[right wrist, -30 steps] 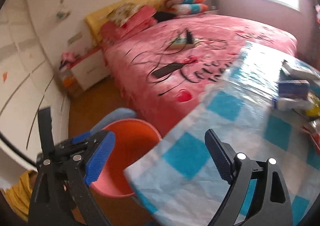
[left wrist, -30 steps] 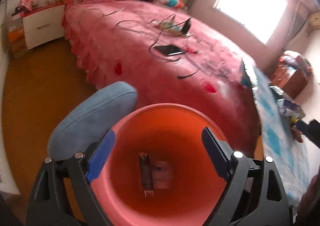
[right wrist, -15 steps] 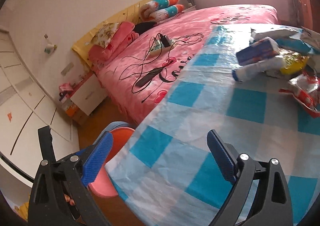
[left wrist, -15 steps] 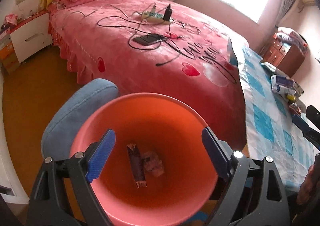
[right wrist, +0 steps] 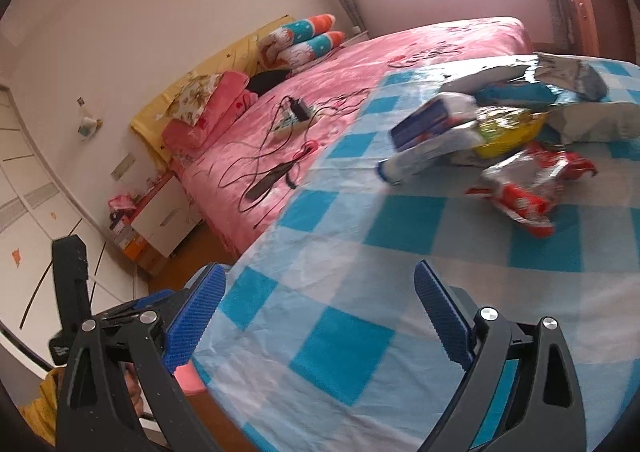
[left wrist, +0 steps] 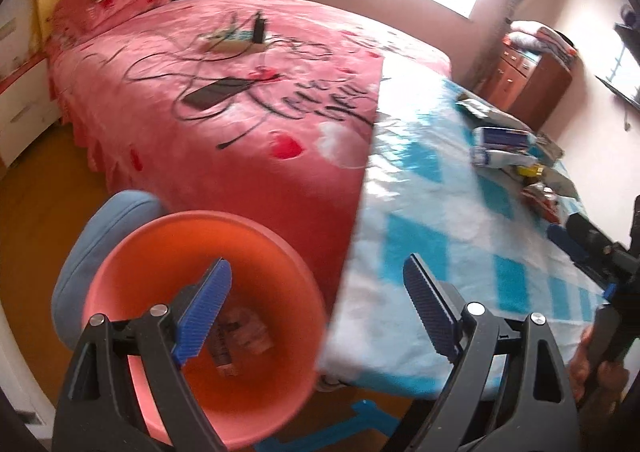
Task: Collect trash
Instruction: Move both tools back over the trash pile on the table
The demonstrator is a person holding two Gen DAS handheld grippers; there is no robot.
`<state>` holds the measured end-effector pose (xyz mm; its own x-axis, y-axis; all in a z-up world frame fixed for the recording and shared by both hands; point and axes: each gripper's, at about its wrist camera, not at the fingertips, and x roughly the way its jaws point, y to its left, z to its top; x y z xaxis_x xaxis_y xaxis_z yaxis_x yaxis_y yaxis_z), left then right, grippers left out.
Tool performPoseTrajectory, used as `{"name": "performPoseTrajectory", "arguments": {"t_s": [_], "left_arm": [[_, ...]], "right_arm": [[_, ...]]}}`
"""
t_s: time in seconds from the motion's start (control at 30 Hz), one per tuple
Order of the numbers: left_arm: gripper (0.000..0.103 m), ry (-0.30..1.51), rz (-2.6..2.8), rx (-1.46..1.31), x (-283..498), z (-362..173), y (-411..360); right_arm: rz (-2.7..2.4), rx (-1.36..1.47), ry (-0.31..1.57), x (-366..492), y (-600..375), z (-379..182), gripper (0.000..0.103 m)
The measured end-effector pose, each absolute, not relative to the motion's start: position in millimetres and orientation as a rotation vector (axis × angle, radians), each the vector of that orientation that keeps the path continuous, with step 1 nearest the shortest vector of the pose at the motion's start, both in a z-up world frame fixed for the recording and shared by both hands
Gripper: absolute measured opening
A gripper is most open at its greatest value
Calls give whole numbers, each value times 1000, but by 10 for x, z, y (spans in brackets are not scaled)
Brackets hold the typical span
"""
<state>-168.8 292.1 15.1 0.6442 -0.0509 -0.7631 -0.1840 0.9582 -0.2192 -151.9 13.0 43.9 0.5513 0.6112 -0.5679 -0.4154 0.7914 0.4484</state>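
Pink bedroom: both views have swung from the orange bin [left wrist: 192, 244] toward wrappers [right wrist: 524, 187] on the desk [right wrist: 360, 292]; right claw [right wrist: 320, 316] and left claw [left wrist: 320, 312] are spread wide, empty, ready to grab

Both grippers look alike: the left gripper [left wrist: 318, 310] and right gripper [right wrist: 320, 316] have black angular frames, ribbed blue fingers [left wrist: 204, 308] and silver screws, with bare skin showing at the handle.
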Motion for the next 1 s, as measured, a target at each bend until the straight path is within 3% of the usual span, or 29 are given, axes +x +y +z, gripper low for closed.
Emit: {"name": "performPoseTrajectory", "arguments": {"t_s": [0.33, 0.6, 1.0], "left_arm": [[88, 829, -66, -210, -1090, 597, 2293], [88, 795, -168, -158, -97, 1030, 1648], [88, 913, -87, -38, 1899, 794, 678]], "right_arm": [[524, 354, 762, -1443, -477, 467, 94], [421, 409, 745, -1335, -1001, 508, 94], [306, 434, 706, -1171, -1588, 508, 94]]}}
